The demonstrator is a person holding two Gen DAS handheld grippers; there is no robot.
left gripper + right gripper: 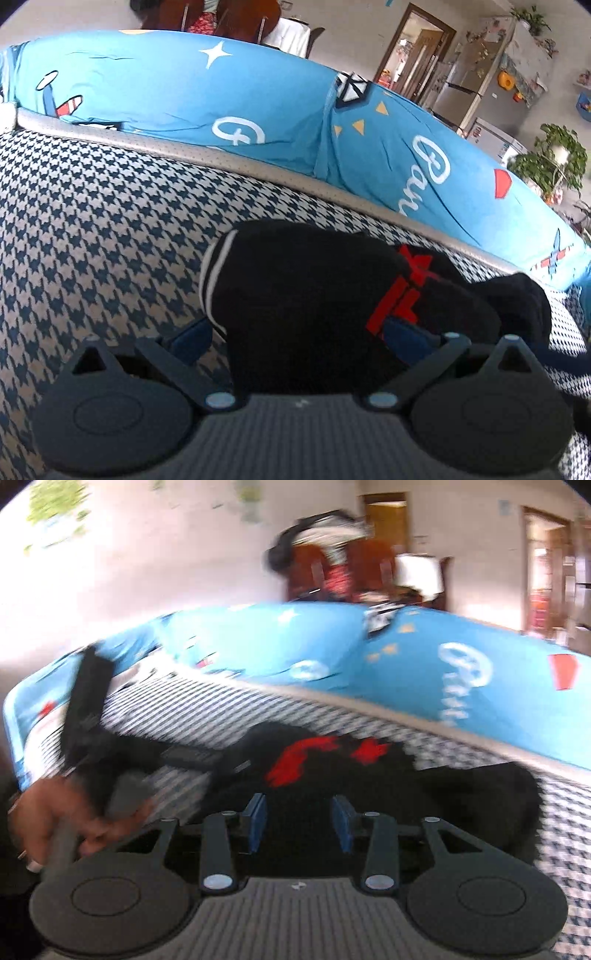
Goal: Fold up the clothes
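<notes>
- Lying right under both sets of tongs is a black knit garment with red lettering and white-striped ribbed cuff (314,288), bunched on the blue-and-white houndstooth seat of a sofa (96,229).
- In the left wrist view the left tongs (295,332) stand spread wide: one blue pad shows at 9 o'clock of the garment, the other at 3 o'clock, half buried under the red lettering. The cloth fills the gap, yet the pads do not pinch it, so I judge these tongs open around it.
- The garment's long axis runs from 9 to 3 o'clock across that view, the striped cuff at the 9 o'clock end and a dark bunched end toward 3 o'clock.
- In the blurred right wrist view the right tongs (300,821) are parted, nothing between the blue pads; the garment (406,794) lies straight ahead at 12 o'clock and trails toward 3 o'clock.
- At 9 o'clock there, the person's hand (62,823) grips the handle of the left tool, tilted down toward the cloth.
- The left tongs look nearer the cuff end, the right nearer the middle.
- Beyond, at 12 o'clock, a bright blue printed cover over the sofa back (258,103) rises behind the seat.
</notes>
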